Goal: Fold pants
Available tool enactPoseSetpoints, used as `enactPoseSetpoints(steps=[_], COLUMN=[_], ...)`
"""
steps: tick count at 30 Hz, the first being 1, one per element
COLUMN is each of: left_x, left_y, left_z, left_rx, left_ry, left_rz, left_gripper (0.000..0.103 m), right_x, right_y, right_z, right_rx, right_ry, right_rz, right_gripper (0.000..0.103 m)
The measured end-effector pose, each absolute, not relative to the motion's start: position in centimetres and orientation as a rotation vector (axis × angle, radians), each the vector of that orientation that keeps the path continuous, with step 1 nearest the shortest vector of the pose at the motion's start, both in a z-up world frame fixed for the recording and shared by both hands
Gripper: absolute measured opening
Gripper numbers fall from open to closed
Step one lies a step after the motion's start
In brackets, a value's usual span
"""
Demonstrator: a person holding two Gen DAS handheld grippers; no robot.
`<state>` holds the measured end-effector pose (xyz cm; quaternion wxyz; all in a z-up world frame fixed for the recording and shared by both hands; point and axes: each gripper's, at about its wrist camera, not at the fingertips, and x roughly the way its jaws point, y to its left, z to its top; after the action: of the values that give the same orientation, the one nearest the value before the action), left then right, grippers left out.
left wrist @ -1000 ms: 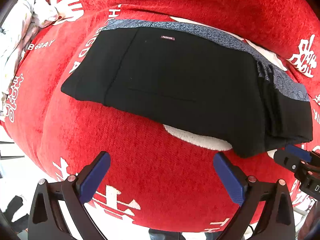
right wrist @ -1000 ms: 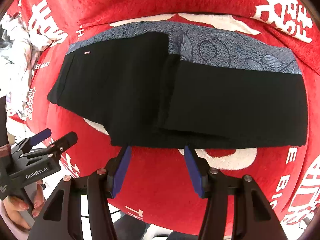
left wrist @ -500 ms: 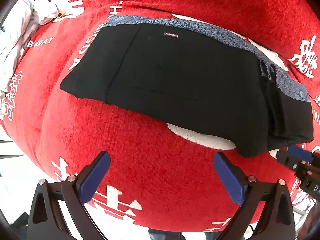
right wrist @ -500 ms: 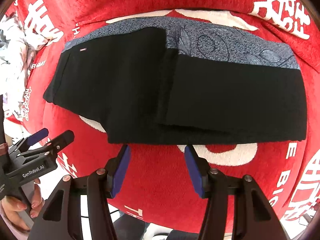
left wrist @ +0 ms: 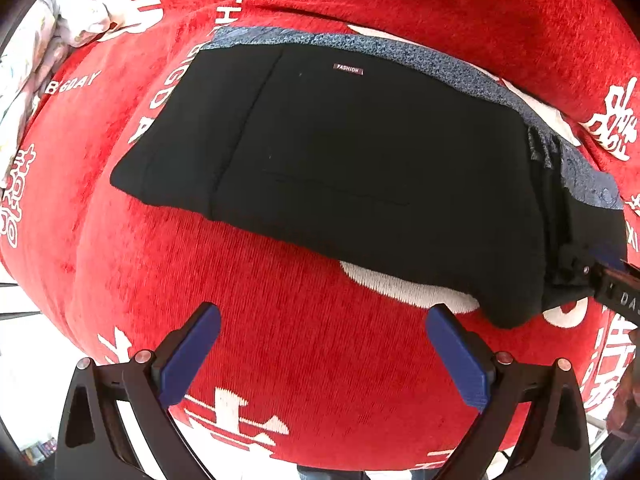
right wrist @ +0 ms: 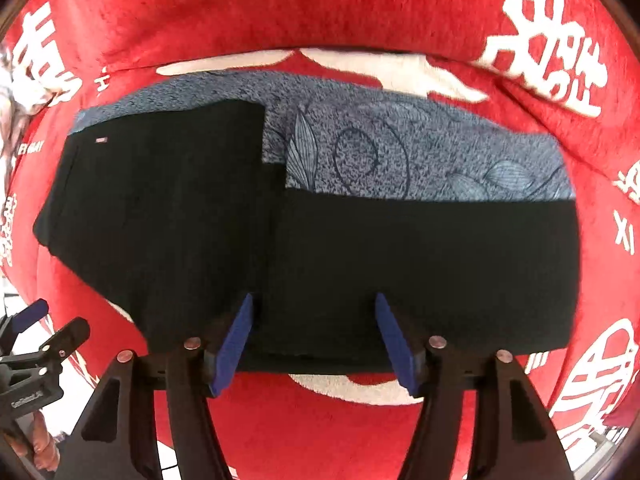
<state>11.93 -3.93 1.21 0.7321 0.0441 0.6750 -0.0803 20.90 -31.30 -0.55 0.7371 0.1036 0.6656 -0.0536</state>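
Black pants [left wrist: 360,168] lie folded flat on a red cloth with white characters [left wrist: 260,300]; a small "FASHION" label faces up. A grey-blue patterned layer [right wrist: 400,152] shows along their far edge. My left gripper [left wrist: 320,344] is open and empty over the red cloth, short of the pants' near edge. My right gripper [right wrist: 314,332] is open, its blue fingertips [right wrist: 240,328] over the near edge of the pants [right wrist: 400,260], where one folded layer overlaps another. The right gripper also shows at the right edge of the left wrist view [left wrist: 612,284], and the left gripper shows low left in the right wrist view [right wrist: 36,340].
A crumpled white patterned cloth [left wrist: 44,48] lies at the far left of the red surface. The red surface's near edge drops off just behind both grippers, with light floor below [left wrist: 24,380].
My right gripper has moved forward, from the red cloth onto the pants' near edge. The left gripper has stayed almost still. The pants have not moved.
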Motion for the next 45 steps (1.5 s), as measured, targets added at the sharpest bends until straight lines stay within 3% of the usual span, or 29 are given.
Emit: enactPoseSetpoints(steps=[15,31,45], left_x=[14.9,18.0,20.4], left_y=[-1.7,6.2,7.7], left_z=[0.6,-1.6,-3.3], left_rx=[-0.009,-0.523,-0.645], left_ry=[1.486,1.477,1.400], left_rz=[-0.184,-0.280,-0.285], left_gripper=[0.103,0.103,0.103], right_x=[21.4,21.7,22.0], right_y=[-29.3,-27.2,-26.4], right_z=[-1.1,-1.4,-2.0], right_rx=[0.132,0.132,0.115], right_ry=[1.486,1.480,1.492], right_rz=[-0.099,-0.080,-0.082], right_gripper=[0.083,0.085,0.086])
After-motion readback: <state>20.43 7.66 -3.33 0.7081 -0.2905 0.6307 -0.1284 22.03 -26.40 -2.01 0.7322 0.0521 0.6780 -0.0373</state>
